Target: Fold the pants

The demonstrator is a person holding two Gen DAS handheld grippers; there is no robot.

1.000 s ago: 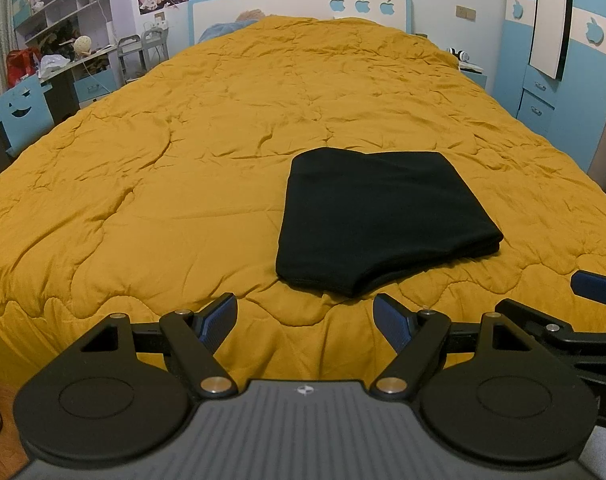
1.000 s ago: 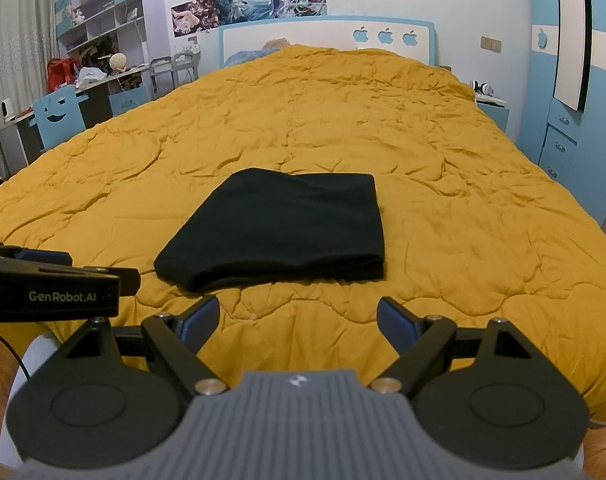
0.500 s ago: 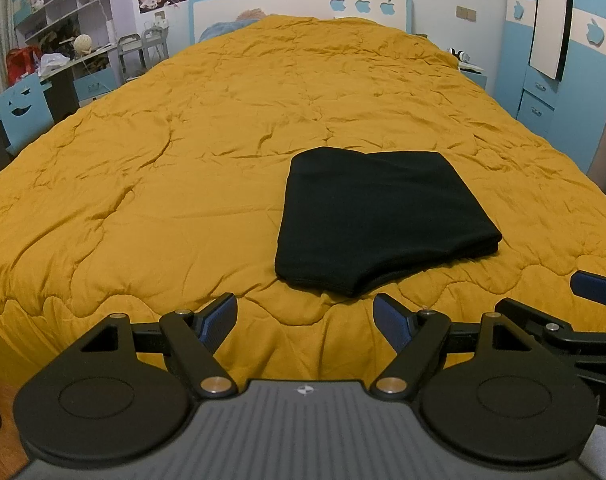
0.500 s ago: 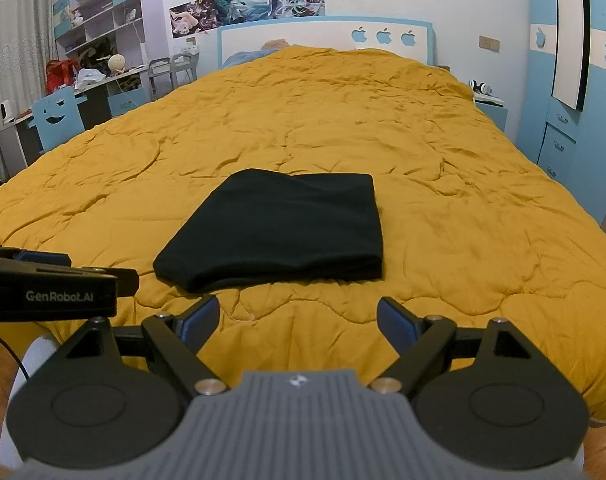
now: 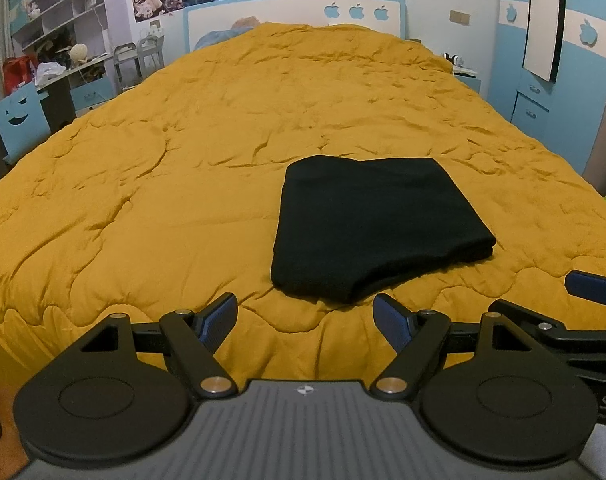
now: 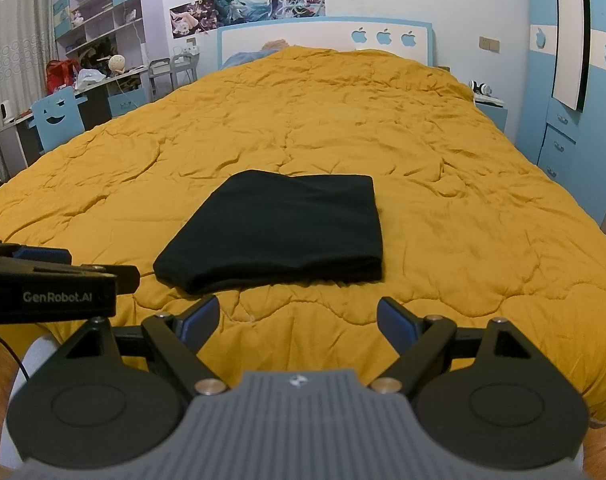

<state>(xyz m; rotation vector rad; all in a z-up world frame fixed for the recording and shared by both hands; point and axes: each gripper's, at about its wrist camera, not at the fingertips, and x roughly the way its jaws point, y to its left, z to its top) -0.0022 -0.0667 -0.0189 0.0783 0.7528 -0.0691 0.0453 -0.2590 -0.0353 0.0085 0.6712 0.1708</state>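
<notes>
Black pants (image 5: 375, 224) lie folded into a compact rectangle on the mustard-yellow quilt (image 5: 183, 184) of a bed, near its foot. In the right wrist view the same folded pants (image 6: 287, 228) sit just left of centre. My left gripper (image 5: 305, 320) is open, held back over the bed's near edge, short of the pants, with nothing between its blue-padded fingers. My right gripper (image 6: 299, 318) is likewise open and empty, apart from the pants. Each gripper shows at the edge of the other's view.
The quilt (image 6: 443, 200) covers the whole bed up to a white and blue headboard (image 6: 323, 36). A desk with a blue chair (image 6: 57, 118) and shelves stand at the left. A blue wardrobe (image 6: 575, 92) and nightstand stand at the right.
</notes>
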